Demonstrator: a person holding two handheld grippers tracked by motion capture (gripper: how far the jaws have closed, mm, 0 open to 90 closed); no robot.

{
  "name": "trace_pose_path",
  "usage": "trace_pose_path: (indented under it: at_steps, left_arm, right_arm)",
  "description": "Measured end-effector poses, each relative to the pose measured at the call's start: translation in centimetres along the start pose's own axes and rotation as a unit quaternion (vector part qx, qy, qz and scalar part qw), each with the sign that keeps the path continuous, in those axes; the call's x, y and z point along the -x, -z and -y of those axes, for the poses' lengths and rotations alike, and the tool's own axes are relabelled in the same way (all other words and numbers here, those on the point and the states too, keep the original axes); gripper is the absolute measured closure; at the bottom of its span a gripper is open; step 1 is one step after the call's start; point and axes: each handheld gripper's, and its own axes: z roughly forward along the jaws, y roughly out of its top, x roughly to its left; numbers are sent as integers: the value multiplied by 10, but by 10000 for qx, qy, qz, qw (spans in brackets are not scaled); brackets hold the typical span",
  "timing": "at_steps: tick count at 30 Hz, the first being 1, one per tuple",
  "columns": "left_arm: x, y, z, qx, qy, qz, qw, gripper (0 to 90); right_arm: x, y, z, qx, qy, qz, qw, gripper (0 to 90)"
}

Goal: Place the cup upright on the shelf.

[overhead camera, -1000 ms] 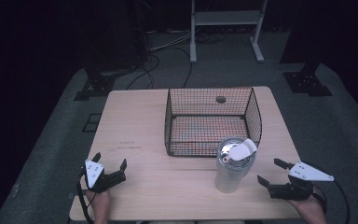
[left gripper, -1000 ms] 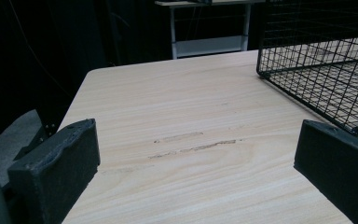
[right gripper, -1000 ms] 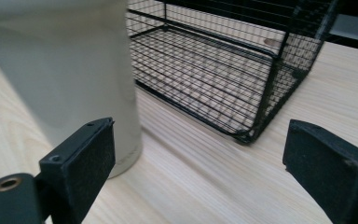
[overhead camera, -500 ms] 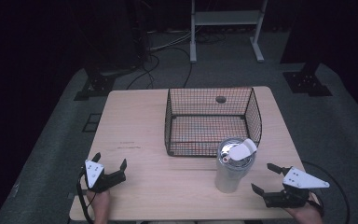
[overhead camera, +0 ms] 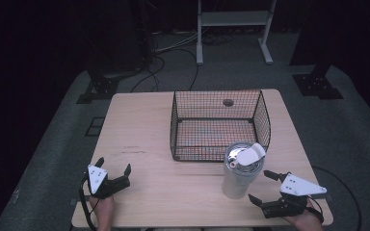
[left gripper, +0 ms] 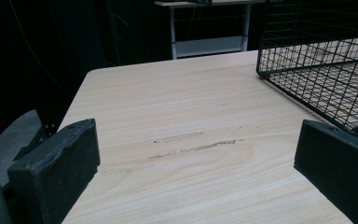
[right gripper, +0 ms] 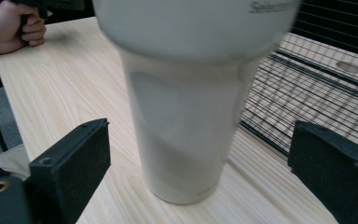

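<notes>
A pale wooden tabletop is seen in a dark room, with grey floor all around it and a white metal stand far behind. A few small scuff marks are seen on the wood just ahead of the left gripper.

The left gripper is held near the front left corner of the tabletop. Its jaws are spread wide and nothing is held between them. Bare wood lies ahead of it, and the black wire basket is found ahead and to its right. The left edge of the tabletop is close on its other side.

The right gripper is held near the front right corner. Its jaws are spread wide too. The white tumbler is stood upright just ahead of it, in line with the gap between the jaws, and is not touched by them. The basket is placed just behind the tumbler. The front edge and the right edge of the tabletop are both close to this gripper.
</notes>
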Motion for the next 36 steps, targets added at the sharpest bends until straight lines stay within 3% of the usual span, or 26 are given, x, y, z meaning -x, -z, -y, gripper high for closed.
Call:
trace_pose_path:
  at_steps: [14,36]
  left_arm:
    - [0,0,0,3,-4,6,10000,0]
    - [0,1,0,7,-7,25,10000,0]
  right_arm:
    - [-2,-23,-7,34,-34,-132,9999,22]
    - [-7,-53,-13,399,177,62,9990,26]
